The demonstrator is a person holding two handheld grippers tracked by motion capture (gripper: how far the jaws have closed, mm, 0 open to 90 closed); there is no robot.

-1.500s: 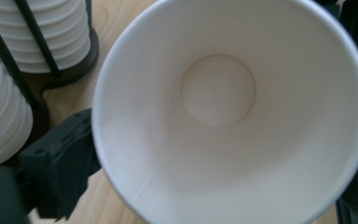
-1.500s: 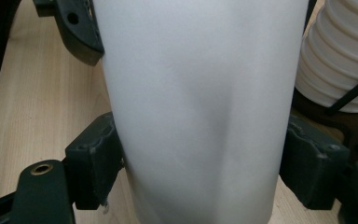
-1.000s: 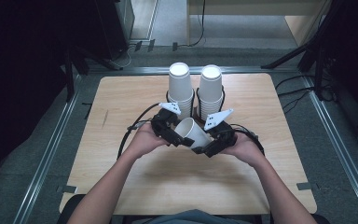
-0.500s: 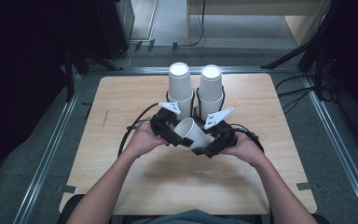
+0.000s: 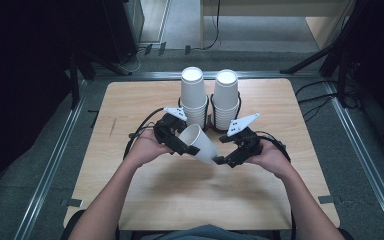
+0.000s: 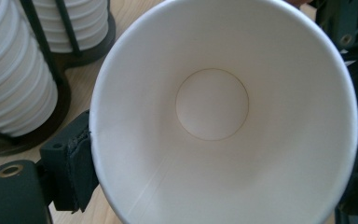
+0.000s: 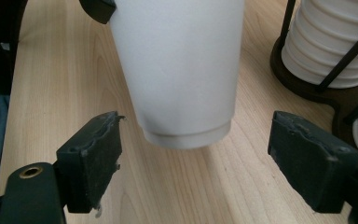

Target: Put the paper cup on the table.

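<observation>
Above the wooden worktop [image 5: 145,200], my left hand-held gripper [image 5: 182,146] pinches the rim of the white paper cup [image 5: 198,143], while my right hand-held gripper [image 7: 193,165] has just spread wide off its base, so the handover looks done, placement remaining.

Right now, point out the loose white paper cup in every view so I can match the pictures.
High view: the paper cup lies tilted at table centre, between the two grippers, rim toward the left one.
Left gripper view: you look into the cup's open mouth; it covers most of the frame.
Right gripper view: its base hangs at top centre, ahead of the open jaws.
Shared landmark: the stacked cups in the black holder.
</observation>
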